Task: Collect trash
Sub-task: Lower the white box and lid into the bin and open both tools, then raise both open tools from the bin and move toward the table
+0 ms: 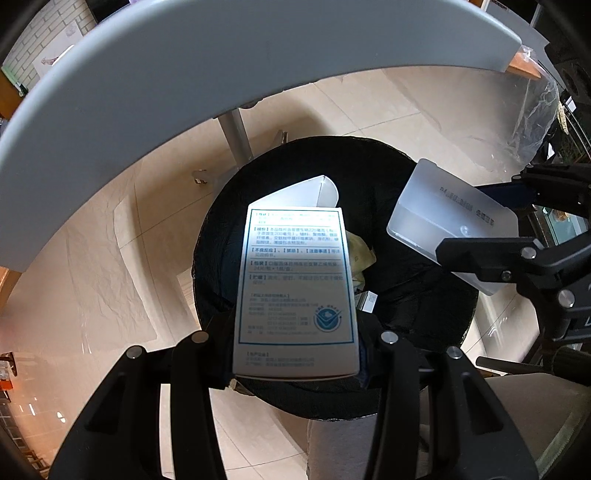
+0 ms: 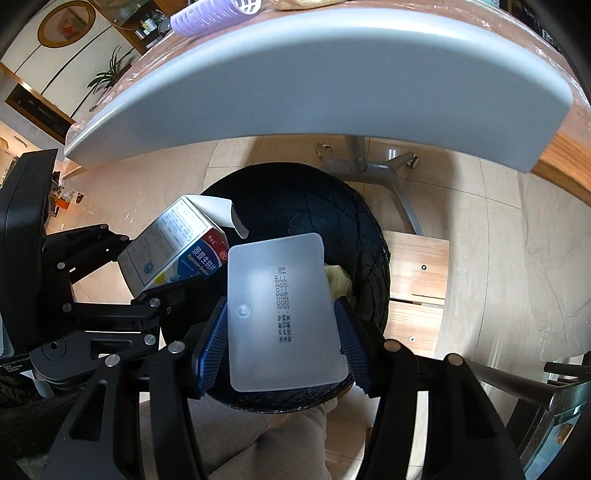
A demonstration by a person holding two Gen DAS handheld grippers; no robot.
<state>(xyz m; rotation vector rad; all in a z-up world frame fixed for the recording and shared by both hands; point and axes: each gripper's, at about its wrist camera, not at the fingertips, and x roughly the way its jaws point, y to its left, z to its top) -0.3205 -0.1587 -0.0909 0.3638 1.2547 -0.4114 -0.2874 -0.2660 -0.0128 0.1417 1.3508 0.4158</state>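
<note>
My left gripper (image 1: 295, 369) is shut on a white medicine box (image 1: 295, 288) with blue print and an open end flap, held over a round bin lined with a black bag (image 1: 424, 295). My right gripper (image 2: 280, 343) is shut on a frosted translucent plastic lid (image 2: 280, 314) with printed date text, also over the bin (image 2: 314, 206). Each gripper shows in the other's view: the right one with the lid (image 1: 454, 221), the left one with the medicine box (image 2: 177, 243). Yellowish crumpled trash (image 1: 360, 254) lies inside the bin.
A grey table edge (image 1: 184, 92) arcs above the bin, with its metal leg and wheeled base (image 2: 373, 166) on the tiled floor. A wooden panel (image 2: 417, 280) lies right of the bin. A purple ribbed roller (image 2: 218, 14) sits on the table top.
</note>
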